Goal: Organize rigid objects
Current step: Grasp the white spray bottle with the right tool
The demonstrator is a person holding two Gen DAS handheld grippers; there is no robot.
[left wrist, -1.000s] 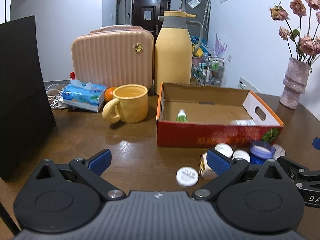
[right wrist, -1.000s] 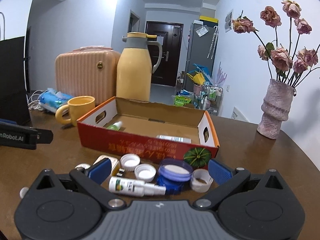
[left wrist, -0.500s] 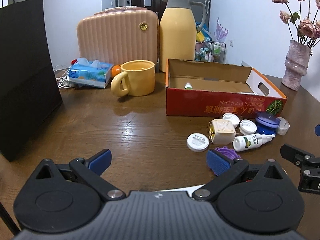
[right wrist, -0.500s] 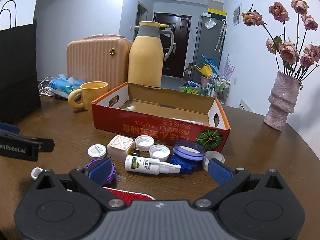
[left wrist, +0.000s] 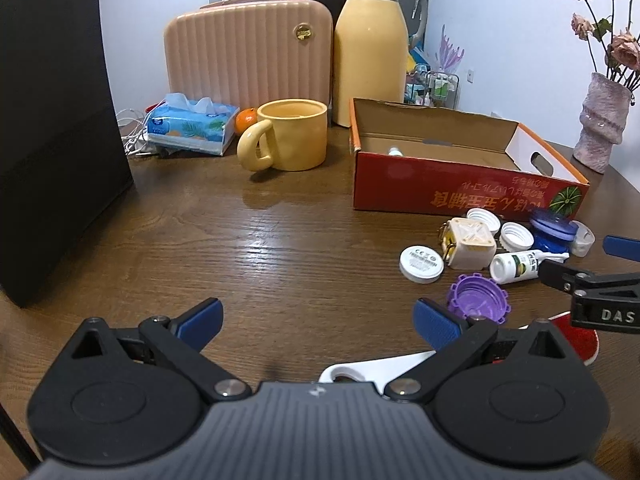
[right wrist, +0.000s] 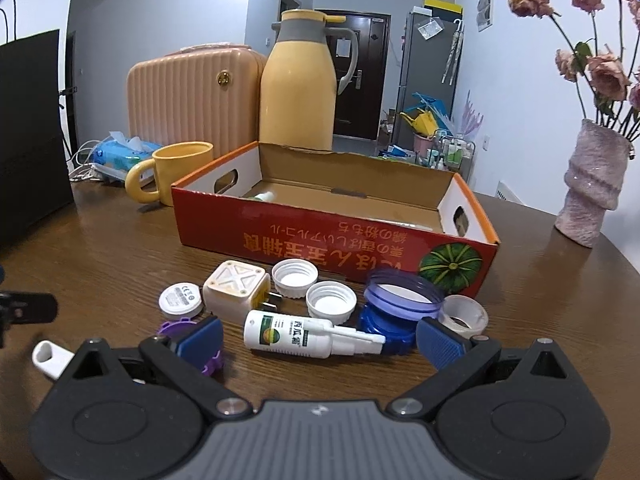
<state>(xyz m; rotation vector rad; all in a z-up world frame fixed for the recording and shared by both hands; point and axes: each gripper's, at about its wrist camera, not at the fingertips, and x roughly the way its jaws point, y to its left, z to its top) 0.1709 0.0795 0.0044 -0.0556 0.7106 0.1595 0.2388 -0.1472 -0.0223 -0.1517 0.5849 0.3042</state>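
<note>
Spray bottle [right wrist: 296, 333] with a green label in Chinese lies between the wide-apart fingers of the right gripper [right wrist: 318, 334], untouched; left gripper [left wrist: 318, 318] also gapes, holding nothing

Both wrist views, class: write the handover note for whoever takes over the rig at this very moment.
Left gripper: open, holding nothing, above bare table.
Right gripper: open, holding nothing, spray bottle between its fingers.
Cardboard box: two small items inside.
Still loose in front of the box: plug adapter, round white disc, two white caps, purple cap, blue jar, clear cap.
Left: box these.
</note>
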